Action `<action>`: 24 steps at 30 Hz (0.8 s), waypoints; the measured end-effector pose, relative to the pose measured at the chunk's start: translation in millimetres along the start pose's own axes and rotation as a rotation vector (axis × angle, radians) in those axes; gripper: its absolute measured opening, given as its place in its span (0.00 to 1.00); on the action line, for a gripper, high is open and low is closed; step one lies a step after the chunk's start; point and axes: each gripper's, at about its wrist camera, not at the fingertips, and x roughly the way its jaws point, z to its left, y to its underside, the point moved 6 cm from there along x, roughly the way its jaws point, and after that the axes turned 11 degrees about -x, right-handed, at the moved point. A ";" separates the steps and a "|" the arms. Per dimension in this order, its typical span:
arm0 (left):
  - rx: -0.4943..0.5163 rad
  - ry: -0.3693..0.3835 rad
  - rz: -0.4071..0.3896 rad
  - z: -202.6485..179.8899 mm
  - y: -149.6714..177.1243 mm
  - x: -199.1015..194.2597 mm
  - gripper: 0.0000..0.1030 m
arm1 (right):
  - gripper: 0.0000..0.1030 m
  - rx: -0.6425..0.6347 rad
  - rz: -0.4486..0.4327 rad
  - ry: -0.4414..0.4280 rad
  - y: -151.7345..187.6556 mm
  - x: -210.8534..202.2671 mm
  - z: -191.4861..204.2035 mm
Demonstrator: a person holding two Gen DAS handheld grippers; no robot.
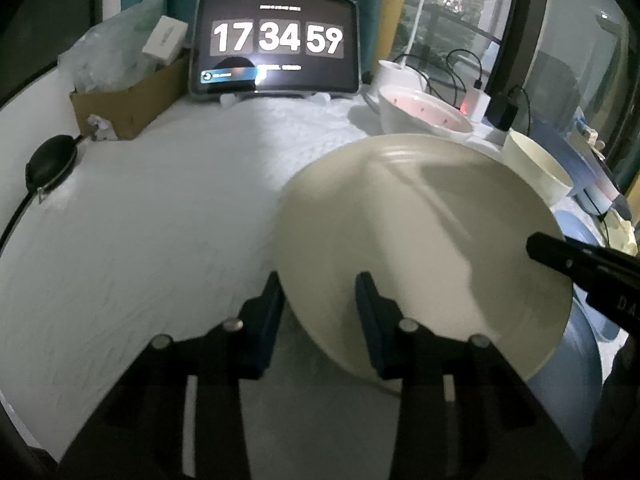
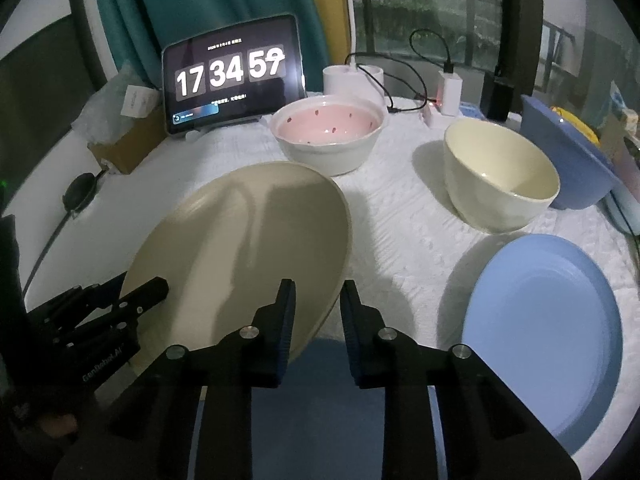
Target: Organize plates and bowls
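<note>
One round cream plate (image 2: pixel 248 248), smooth, tilted, unpatterned.

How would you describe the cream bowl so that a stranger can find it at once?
Start at the tablet showing a clock at the back of the table. To its right stands a pink bowl, and further right and nearer stands the cream bowl. It is plain pale cream inside and outside, deeper than the pink one.

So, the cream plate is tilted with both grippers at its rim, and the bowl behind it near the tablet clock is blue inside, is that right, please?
Not quite: the bowl behind the cream plate is pink inside with small dark red spots, as the right wrist view shows. The rest stands: the plate is tilted, with the left gripper and right gripper at its rim, near the tablet clock.
</note>
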 end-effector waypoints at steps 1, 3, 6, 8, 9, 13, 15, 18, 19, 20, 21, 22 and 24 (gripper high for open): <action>0.000 0.003 0.001 -1.1 0.6 -1.1 0.37 | 0.22 0.001 -0.002 0.003 0.7 -1.9 -0.7; 0.004 0.008 0.001 -3.9 2.0 -4.3 0.37 | 0.22 0.004 -0.006 0.008 2.4 -5.4 -2.4; 0.014 0.018 -0.011 -10.0 3.1 -12.3 0.37 | 0.22 0.014 -0.013 0.013 4.9 -12.0 -5.8; 0.021 0.022 -0.020 -13.7 3.4 -16.9 0.37 | 0.22 0.019 -0.018 0.016 6.9 -16.8 -8.0; 0.026 0.025 -0.025 -16.1 3.5 -19.8 0.37 | 0.22 0.021 -0.021 0.017 7.6 -19.2 -9.1; 0.044 0.031 -0.039 -25.5 5.0 -28.8 0.37 | 0.22 0.036 -0.039 0.025 11.1 -30.8 -13.5; 0.053 0.035 -0.046 -30.7 6.1 -33.0 0.37 | 0.22 0.043 -0.048 0.027 12.9 -36.3 -16.5; 0.067 0.041 -0.053 -39.2 8.3 -39.4 0.37 | 0.22 0.055 -0.063 0.032 16.8 -45.6 -21.6; 0.070 0.042 -0.054 -41.6 9.3 -40.9 0.37 | 0.22 0.059 -0.066 0.032 18.1 -48.0 -23.0; 0.076 0.043 -0.056 -45.3 10.2 -42.6 0.37 | 0.22 0.063 -0.069 0.033 19.7 -50.5 -25.0; 0.081 0.044 -0.058 -48.4 11.2 -44.1 0.37 | 0.22 0.069 -0.073 0.035 21.7 -53.6 -27.8; 0.087 0.046 -0.059 -51.6 12.4 -45.9 0.37 | 0.22 0.073 -0.076 0.037 23.1 -55.9 -29.5; 0.100 0.051 -0.061 -59.5 15.0 -49.3 0.37 | 0.22 0.083 -0.083 0.041 27.0 -61.3 -34.9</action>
